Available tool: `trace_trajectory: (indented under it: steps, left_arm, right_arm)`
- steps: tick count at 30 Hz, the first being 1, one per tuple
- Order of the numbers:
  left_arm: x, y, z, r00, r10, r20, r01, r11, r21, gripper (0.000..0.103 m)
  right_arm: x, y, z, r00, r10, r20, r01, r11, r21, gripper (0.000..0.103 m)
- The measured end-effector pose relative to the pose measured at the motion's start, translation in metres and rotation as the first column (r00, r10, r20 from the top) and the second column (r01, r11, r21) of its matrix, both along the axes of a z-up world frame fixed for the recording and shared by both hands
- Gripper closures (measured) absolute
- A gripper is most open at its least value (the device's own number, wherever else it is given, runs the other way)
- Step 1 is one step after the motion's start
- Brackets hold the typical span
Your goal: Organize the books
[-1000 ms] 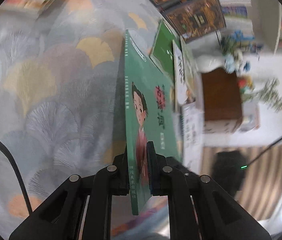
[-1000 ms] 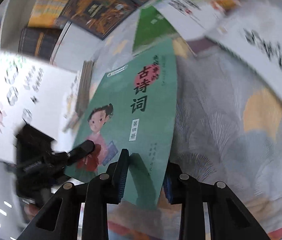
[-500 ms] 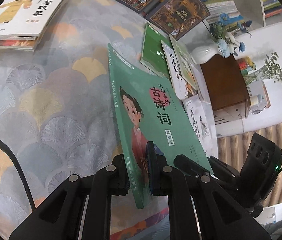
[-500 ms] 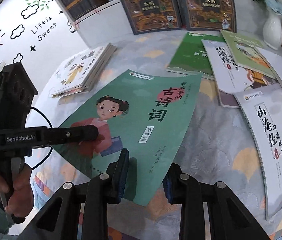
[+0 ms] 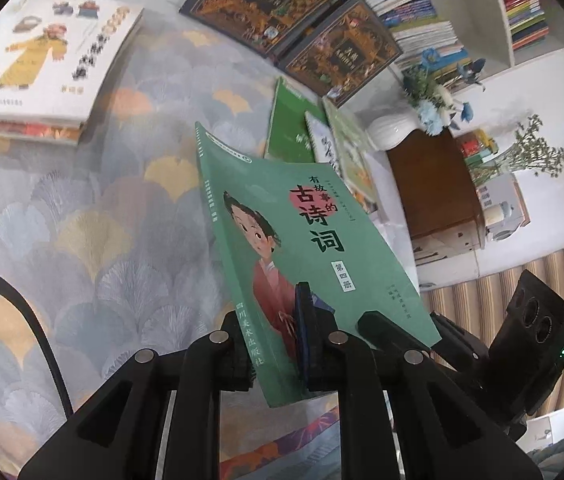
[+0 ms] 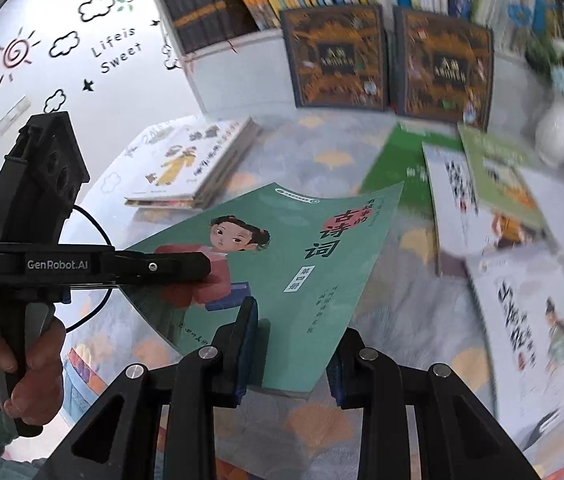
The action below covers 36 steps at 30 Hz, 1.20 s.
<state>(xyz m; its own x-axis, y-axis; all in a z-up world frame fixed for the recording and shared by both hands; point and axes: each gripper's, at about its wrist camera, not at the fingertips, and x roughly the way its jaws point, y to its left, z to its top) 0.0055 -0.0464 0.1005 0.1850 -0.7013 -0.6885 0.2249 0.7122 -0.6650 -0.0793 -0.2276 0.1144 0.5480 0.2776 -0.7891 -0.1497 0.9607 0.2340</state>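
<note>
Carrying green book (image 5: pixel 306 240) above table (image 5: pixel 82 240): my left gripper (image 5: pixel 274 344) clamps its spine edge; right gripper (image 6: pixel 290 344) straddles bottom edge, grip unclear. Next, I judge: land it on stack (image 6: pixel 194 160).

Green book (image 5: pixel 314 240); grey tablecloth (image 5: pixel 82 248), yellow-orange fan pattern.

Room around the patterned tablecloth

The tabletop is covered by a tablecloth (image 5: pixel 82 240) printed with grey, yellow and orange fan shapes. Behind it a white bookshelf (image 6: pixel 242 56) is set against a white wall (image 6: pixel 62 72) decorated with sun, cloud and lettering decals. Beside the cloth a brown wooden cabinet (image 5: pixel 434 188) is seen, and striped flooring (image 5: pixel 494 280) below it.
</note>
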Motion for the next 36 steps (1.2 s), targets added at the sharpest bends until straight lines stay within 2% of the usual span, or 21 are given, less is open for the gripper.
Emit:
trace_trajectory:
  steps: [8, 14, 19, 26, 36]
  left_arm:
    - [0.014, 0.02, 0.034, 0.996, 0.035, 0.087, -0.034, 0.999, -0.015, 0.092]
    - [0.04, 0.052, 0.052, 0.986, 0.095, 0.139, -0.095, 0.995, -0.006, 0.092]
    - [0.067, 0.085, 0.064, 0.968, 0.156, 0.195, -0.163, 0.986, 0.023, 0.091]
    - [0.108, 0.124, 0.06, 0.949, 0.23, 0.214, -0.244, 0.969, 0.04, 0.09]
    - [0.157, 0.155, 0.03, 0.936, 0.3, 0.184, -0.315, 0.947, 0.056, 0.09]
  right_arm:
    - [0.016, 0.02, 0.033, 0.996, 0.038, 0.083, -0.036, 0.999, -0.028, 0.074]
    - [0.056, 0.052, 0.05, 0.985, 0.108, 0.136, -0.102, 0.994, -0.044, 0.074]
    - [0.095, 0.087, 0.059, 0.971, 0.165, 0.174, -0.158, 0.986, -0.055, 0.072]
    - [0.152, 0.126, 0.057, 0.959, 0.21, 0.19, -0.204, 0.978, -0.047, 0.072]
    - [0.217, 0.156, 0.027, 0.965, 0.221, 0.145, -0.222, 0.975, -0.006, 0.072]
